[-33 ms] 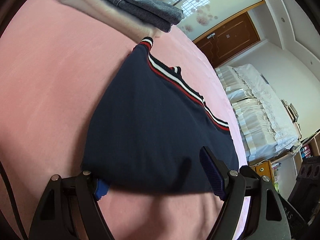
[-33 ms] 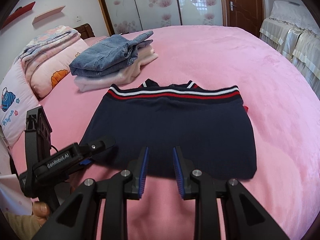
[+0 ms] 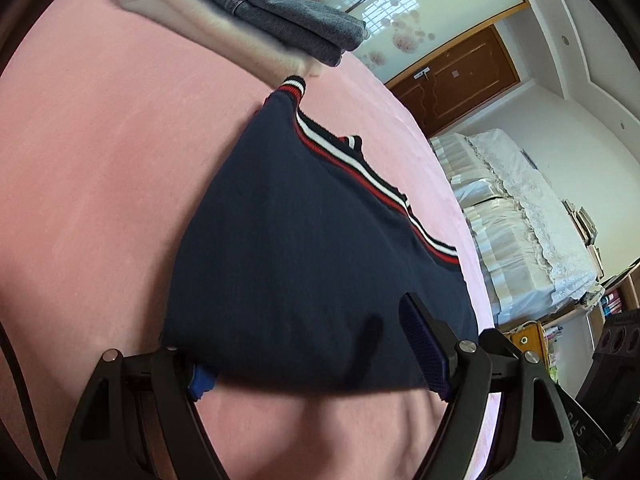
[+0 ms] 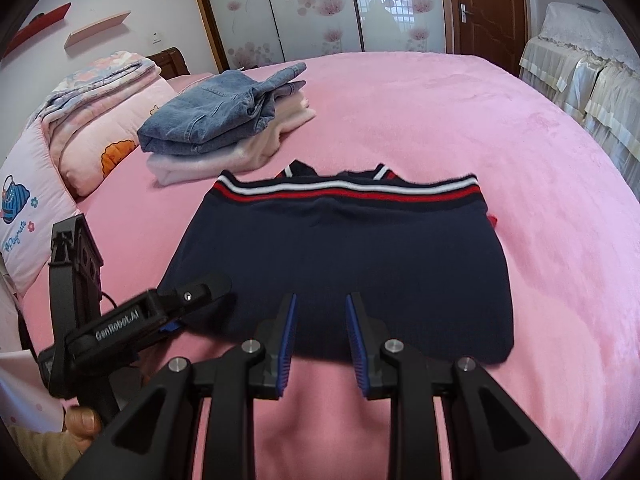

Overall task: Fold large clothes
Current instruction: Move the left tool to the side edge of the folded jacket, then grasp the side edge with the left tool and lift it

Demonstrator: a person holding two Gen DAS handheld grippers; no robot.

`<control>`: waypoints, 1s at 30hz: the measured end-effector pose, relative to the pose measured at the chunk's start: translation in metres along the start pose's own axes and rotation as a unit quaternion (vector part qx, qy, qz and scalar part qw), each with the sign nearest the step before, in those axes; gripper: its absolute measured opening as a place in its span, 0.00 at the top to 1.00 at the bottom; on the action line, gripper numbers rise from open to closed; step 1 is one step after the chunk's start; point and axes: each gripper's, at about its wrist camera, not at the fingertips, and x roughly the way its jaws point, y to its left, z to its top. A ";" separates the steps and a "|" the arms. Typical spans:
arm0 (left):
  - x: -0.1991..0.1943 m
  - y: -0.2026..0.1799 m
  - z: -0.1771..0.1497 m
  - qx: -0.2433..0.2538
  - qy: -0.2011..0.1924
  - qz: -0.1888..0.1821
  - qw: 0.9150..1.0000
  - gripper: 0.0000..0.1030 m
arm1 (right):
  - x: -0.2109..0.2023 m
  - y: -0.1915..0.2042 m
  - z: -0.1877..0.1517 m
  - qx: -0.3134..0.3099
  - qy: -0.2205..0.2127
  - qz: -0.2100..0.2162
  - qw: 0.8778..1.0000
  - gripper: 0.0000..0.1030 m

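Observation:
A navy sweater (image 4: pixel 340 264) with a red and white striped hem lies folded flat on the pink bed (image 4: pixel 460 120). My left gripper (image 3: pixel 308 344) is wide open at the sweater's near left corner. One blue pad (image 3: pixel 202 384) is tucked under the cloth edge and the other finger (image 3: pixel 424 344) stands above it, so the pads do not press. In the right wrist view the left gripper (image 4: pixel 200 304) is low at the left, held by a hand (image 4: pixel 82 424). My right gripper (image 4: pixel 320 308) hovers over the sweater's near edge, jaws narrowly apart with nothing between them.
A stack of folded clothes, jeans (image 4: pixel 216 116) on a pale pink garment (image 4: pixel 224 160), sits just beyond the sweater's far left corner. Pillows and a folded quilt (image 4: pixel 92 92) line the left. A lace-covered bed (image 3: pixel 528 232) and a wooden door (image 4: pixel 488 12) stand beyond.

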 end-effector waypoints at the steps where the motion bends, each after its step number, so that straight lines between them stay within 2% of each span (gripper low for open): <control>1: 0.001 0.001 0.003 -0.004 -0.004 -0.002 1.000 0.24 | 0.003 0.000 0.002 -0.002 -0.003 -0.003 1.000 0.76; 4: -0.002 0.009 0.013 -0.020 -0.015 -0.007 1.000 0.25 | 0.016 0.002 0.009 -0.020 -0.008 -0.015 1.000 0.76; 7: -0.002 0.005 0.021 -0.021 -0.030 0.018 0.999 0.49 | 0.030 0.007 0.012 -0.046 -0.011 -0.028 0.998 0.76; 8: -0.001 0.003 0.022 -0.018 -0.033 0.027 0.999 0.67 | 0.035 0.011 0.011 -0.057 -0.010 -0.031 0.998 0.76; 10: 0.000 -0.001 0.026 -0.007 -0.033 0.037 0.999 0.81 | 0.046 0.014 0.008 -0.072 -0.006 -0.036 0.997 0.82; 12: 0.000 -0.011 0.026 0.012 -0.033 0.051 0.998 0.85 | 0.059 0.012 0.000 -0.075 0.006 -0.045 0.996 0.92; 15: -0.005 -0.040 0.023 0.070 -0.044 0.066 0.994 0.86 | 0.075 0.002 -0.011 -0.061 0.022 -0.043 0.997 0.98; 18: -0.015 -0.077 0.020 0.125 -0.058 0.055 0.989 0.86 | 0.076 -0.007 -0.013 -0.038 0.022 -0.024 0.999 0.99; 23: -0.008 -0.132 0.018 0.182 -0.046 0.022 0.982 0.86 | 0.073 -0.026 -0.012 0.007 0.019 0.027 0.999 1.00; 27: 0.000 -0.161 0.014 0.216 -0.032 0.023 0.975 0.86 | 0.058 -0.053 -0.012 0.070 0.023 0.091 0.993 1.00; 30: 0.015 -0.177 0.007 0.242 -0.012 0.036 0.970 0.86 | 0.032 -0.073 -0.016 0.102 0.008 0.097 0.990 0.99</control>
